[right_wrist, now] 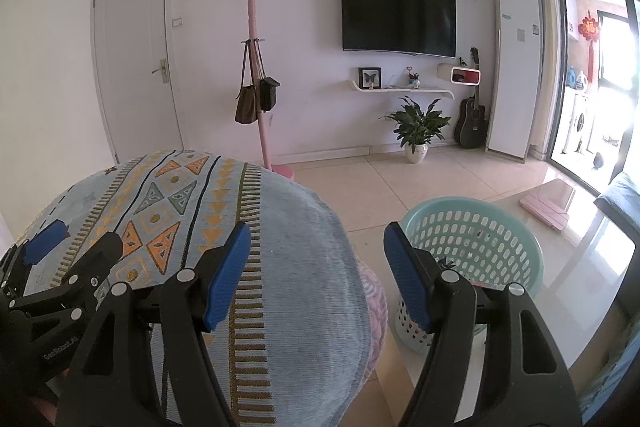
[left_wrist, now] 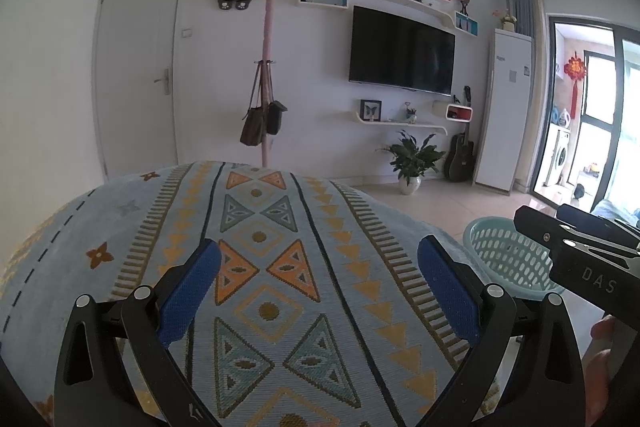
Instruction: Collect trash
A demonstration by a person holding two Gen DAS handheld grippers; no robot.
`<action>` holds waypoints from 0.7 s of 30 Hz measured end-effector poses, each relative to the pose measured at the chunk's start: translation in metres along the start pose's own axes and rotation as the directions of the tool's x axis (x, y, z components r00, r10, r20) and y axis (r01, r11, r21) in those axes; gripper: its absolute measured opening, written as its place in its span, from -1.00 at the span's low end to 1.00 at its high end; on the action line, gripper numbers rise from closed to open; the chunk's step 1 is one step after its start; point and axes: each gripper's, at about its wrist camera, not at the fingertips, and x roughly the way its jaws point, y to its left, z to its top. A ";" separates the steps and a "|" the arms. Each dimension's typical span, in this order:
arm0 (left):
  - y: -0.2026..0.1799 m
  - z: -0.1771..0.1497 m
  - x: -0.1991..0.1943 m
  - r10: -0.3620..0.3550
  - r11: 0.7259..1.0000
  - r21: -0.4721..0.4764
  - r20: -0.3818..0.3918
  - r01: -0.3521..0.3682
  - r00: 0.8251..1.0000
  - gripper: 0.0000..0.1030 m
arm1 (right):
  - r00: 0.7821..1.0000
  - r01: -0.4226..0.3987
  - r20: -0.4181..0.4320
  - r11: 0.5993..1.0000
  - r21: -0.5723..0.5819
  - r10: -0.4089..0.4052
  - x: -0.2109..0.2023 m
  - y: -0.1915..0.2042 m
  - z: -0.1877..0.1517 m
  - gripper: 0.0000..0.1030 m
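No trash is visible in either view, so its place cannot be told. The likely receptacle, a pale green basket (right_wrist: 472, 255), stands on the floor just right of a rounded cushioned surface under a patterned blanket (right_wrist: 192, 227); in the right wrist view its inside seems to hold little or nothing, though only part of it shows. The left tongs (left_wrist: 318, 291) hover over the blanket, blue pads wide apart and holding nothing. The right tongs (right_wrist: 318, 275) are likewise released and empty, one pad over the blanket's right edge, the other in front of the basket. Beyond the basket lie a pink flat item (right_wrist: 546, 205) on a glossy table (right_wrist: 592, 267), and further off a potted plant (right_wrist: 418, 127) and a wall-mounted television (right_wrist: 398, 15).

Judged step: the opening search, before any pickup. The next move calls for turning the cameras until a piece of trash shows, then bringing released tongs around it, with the basket kept within reach.
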 end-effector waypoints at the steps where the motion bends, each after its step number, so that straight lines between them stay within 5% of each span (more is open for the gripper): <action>1: -0.001 0.001 0.000 0.000 1.000 -0.002 0.000 0.000 1.000 0.85 | 1.000 0.001 0.001 1.000 -0.001 -0.001 0.000 0.000 0.000 0.27; 21: 0.009 0.004 0.001 0.029 0.999 -0.024 -0.015 -0.029 0.999 0.86 | 1.000 0.005 0.005 1.000 0.002 -0.005 0.000 0.001 0.001 0.27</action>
